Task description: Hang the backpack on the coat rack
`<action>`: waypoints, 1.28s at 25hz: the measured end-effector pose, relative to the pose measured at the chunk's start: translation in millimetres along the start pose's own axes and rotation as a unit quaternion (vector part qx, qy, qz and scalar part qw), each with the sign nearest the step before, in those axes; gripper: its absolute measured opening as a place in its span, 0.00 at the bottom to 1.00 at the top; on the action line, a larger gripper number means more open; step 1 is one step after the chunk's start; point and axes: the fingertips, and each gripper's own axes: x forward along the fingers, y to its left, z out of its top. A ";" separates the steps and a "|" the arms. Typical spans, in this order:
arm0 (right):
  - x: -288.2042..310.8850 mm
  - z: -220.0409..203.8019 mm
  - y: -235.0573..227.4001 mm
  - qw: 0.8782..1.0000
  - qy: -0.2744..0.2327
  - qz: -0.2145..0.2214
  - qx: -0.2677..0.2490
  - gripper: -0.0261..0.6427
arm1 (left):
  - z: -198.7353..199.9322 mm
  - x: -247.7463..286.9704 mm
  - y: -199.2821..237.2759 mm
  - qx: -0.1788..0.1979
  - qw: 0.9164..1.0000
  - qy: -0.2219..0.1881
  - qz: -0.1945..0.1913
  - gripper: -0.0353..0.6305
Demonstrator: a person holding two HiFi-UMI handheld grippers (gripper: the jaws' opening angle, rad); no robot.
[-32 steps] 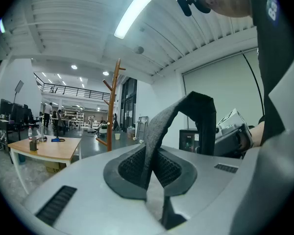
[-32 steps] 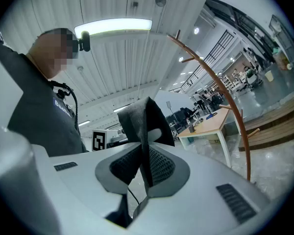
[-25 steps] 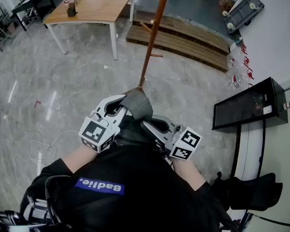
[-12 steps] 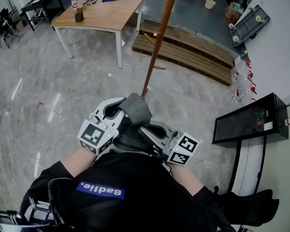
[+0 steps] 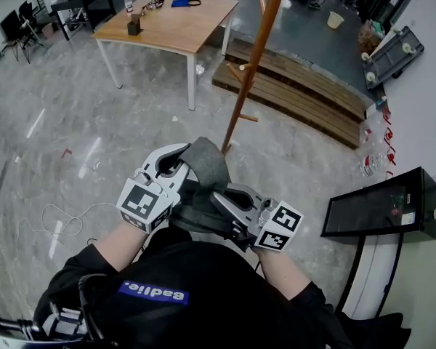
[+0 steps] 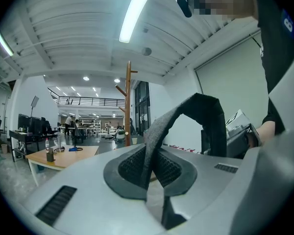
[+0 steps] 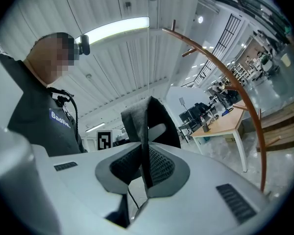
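The left gripper (image 5: 176, 167) and right gripper (image 5: 227, 195) stay clamped on the grey carry loop (image 5: 206, 158) of the backpack (image 5: 192, 217), which hangs just below them. The wooden coat rack (image 5: 256, 64) has drawn nearer ahead. The approach looks nearly finished, but the loop is not yet hooked on a peg.

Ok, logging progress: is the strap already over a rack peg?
No, the left claw and right claw hold the strap short of the coat rack.

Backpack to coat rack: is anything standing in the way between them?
Nothing visible. Both the left gripper and right gripper are shut on the backpack's grey strap, and only floor lies between it and the coat rack ahead. The table stands off to the left.
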 end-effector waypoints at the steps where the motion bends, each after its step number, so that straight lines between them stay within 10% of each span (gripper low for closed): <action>1: 2.5 3.9 -5.6 1.000 0.000 -0.001 0.000 0.10 | -0.3 4.9 5.3 -0.001 1.000 0.001 0.001 0.11; 19: 108.6 71.4 -140.2 0.995 -0.049 -0.086 0.024 0.09 | 15.7 125.9 136.8 -0.009 0.990 -0.024 -0.136 0.11; 32: 164.7 180.0 -170.3 0.994 -0.082 -0.066 -0.012 0.09 | 113.1 195.2 217.2 0.061 0.986 -0.079 -0.135 0.11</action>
